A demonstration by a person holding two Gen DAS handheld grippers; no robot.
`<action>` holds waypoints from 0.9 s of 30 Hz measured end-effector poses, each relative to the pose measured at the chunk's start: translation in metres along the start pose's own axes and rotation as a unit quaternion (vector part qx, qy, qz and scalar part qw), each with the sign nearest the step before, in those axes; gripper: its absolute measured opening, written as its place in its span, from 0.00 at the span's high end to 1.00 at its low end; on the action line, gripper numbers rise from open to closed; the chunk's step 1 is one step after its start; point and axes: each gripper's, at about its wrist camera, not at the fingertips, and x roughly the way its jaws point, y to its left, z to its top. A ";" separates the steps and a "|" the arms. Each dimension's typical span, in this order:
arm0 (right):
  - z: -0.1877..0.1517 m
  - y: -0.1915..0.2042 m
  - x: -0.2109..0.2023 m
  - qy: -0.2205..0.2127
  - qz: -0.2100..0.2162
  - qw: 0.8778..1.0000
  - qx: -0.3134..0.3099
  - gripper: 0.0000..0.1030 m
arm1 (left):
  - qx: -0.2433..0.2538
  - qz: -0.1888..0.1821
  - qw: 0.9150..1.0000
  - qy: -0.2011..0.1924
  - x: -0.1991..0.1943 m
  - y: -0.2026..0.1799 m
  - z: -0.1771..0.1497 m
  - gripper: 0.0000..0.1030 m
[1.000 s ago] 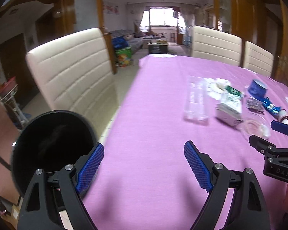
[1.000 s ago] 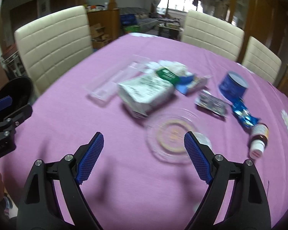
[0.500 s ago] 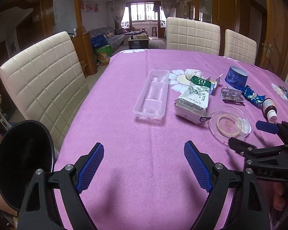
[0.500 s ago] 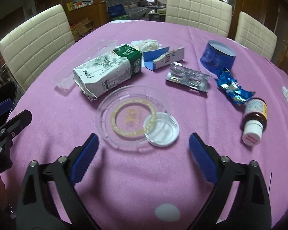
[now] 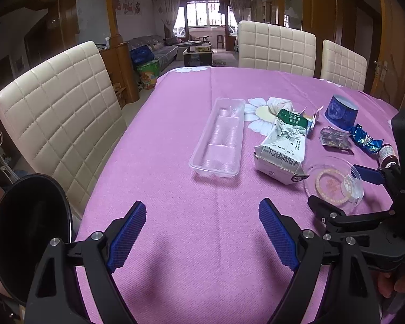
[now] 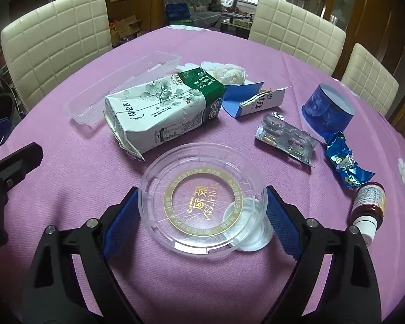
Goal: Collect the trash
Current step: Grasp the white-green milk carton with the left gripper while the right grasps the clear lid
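We straddle the clear lid [image 6: 202, 205], printed "Xhensa", with our right gripper [image 6: 201, 213] spread wide; our left gripper [image 5: 202, 232] gapes empty.

A purple-clothed surface [image 5: 191, 124] stretches ahead, ringed by cream quilted leather chairs [image 5: 59, 113]. Far ahead, a bright barred window [image 5: 205, 16] lights a lounge with wooden pillars [image 5: 112, 24] and a grey sofa [image 5: 159, 51].

The left wrist view looks from low at the near edge of the tabletop [image 5: 191, 124], facing along its length toward the far chairs, with the trash to its right and well ahead. The right wrist view sits closer and tilts down over the clear round lid [image 6: 202, 202]. Both share the milk carton [image 5: 283, 145], clear tray [image 5: 218, 137] and lid.
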 end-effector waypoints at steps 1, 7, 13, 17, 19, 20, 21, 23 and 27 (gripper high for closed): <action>-0.001 -0.001 -0.001 -0.001 -0.004 1.000 0.001 0.15 | 0.003 -0.001 1.000 -0.001 0.000 -0.002 0.000 0.19; -0.004 -0.018 -0.010 -0.014 -0.031 0.999 0.020 0.15 | 0.042 -0.032 0.999 -0.013 0.004 -0.027 0.012 0.19; -0.004 -0.037 -0.016 -0.022 -0.056 0.998 0.027 0.15 | 0.102 -0.059 0.993 -0.013 0.023 -0.055 0.033 0.19; -0.002 -0.050 -0.017 -0.023 -0.059 0.997 0.041 0.15 | 0.107 -0.094 0.990 0.012 0.045 -0.062 0.043 0.19; -0.001 -0.055 -0.014 -0.021 -0.060 0.997 0.045 0.15 | 0.111 -0.104 0.988 0.023 0.055 -0.064 0.047 0.19; -0.001 -0.056 -0.014 -0.020 -0.060 0.997 0.046 0.15 | 0.115 -0.103 0.988 0.028 0.061 -0.067 0.050 0.19; -0.001 -0.056 -0.014 -0.021 -0.061 0.997 0.046 0.15 | 0.118 -0.100 0.987 0.031 0.065 -0.068 0.051 0.19; -0.001 -0.058 -0.012 -0.021 -0.062 0.997 0.048 0.15 | 0.126 -0.093 0.987 0.035 0.071 -0.071 0.052 0.19; -0.001 -0.059 -0.009 -0.016 -0.059 0.997 0.052 0.15 | 0.133 -0.099 0.986 0.030 0.073 -0.073 0.051 0.19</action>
